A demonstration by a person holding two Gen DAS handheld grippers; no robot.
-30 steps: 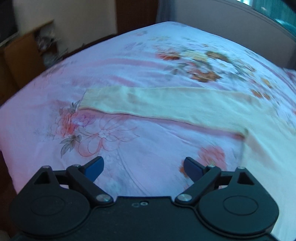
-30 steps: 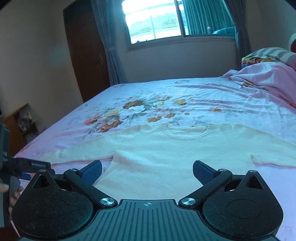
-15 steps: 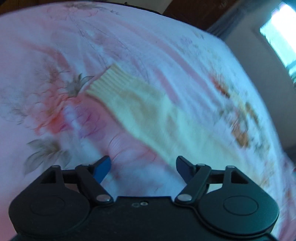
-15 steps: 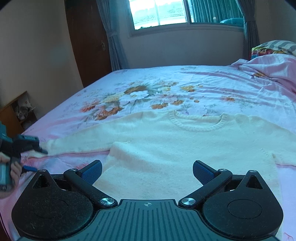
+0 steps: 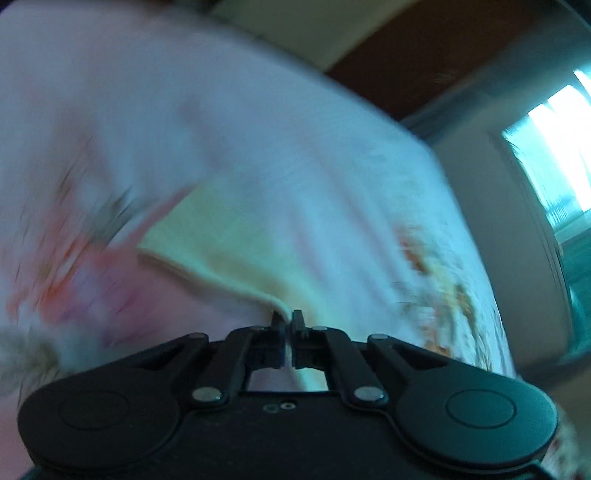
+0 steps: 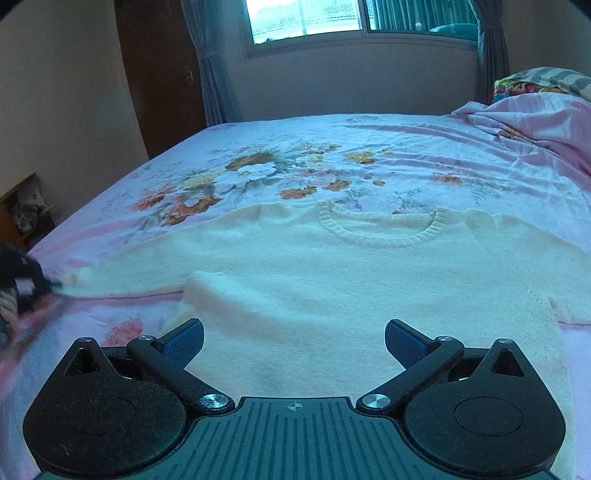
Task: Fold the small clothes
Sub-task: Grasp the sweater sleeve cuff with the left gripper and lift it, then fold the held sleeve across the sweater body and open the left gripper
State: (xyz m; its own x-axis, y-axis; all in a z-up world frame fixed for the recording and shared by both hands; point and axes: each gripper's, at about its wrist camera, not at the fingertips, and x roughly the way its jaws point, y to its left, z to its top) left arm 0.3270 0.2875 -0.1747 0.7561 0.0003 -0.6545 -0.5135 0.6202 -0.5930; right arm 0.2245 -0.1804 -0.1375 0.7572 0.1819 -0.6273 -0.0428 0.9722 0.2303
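None of the folding looks done yet: the cream knitted sweater (image 6: 332, 273) lies spread flat on the pink flowered bedsheet (image 6: 295, 162), chest up, ribbed round neckline (image 6: 376, 232) toward the window (image 6: 306, 16), both sleeves stretched out to the sides. One first step seems under way. The left gripper (image 5: 288, 319) has its jaws pressed together on the edge of the sweater's long sleeve (image 5: 229, 251) near the cuff, the cloth rising into the pinch, though that view is smeared. From the right wrist view it shows at the far left, at the sleeve's tip. The right gripper (image 6: 294, 341) hangs spread wide and empty just above the hem end of the body, touching nothing. Sleeves and body are all left to fold, I judge.
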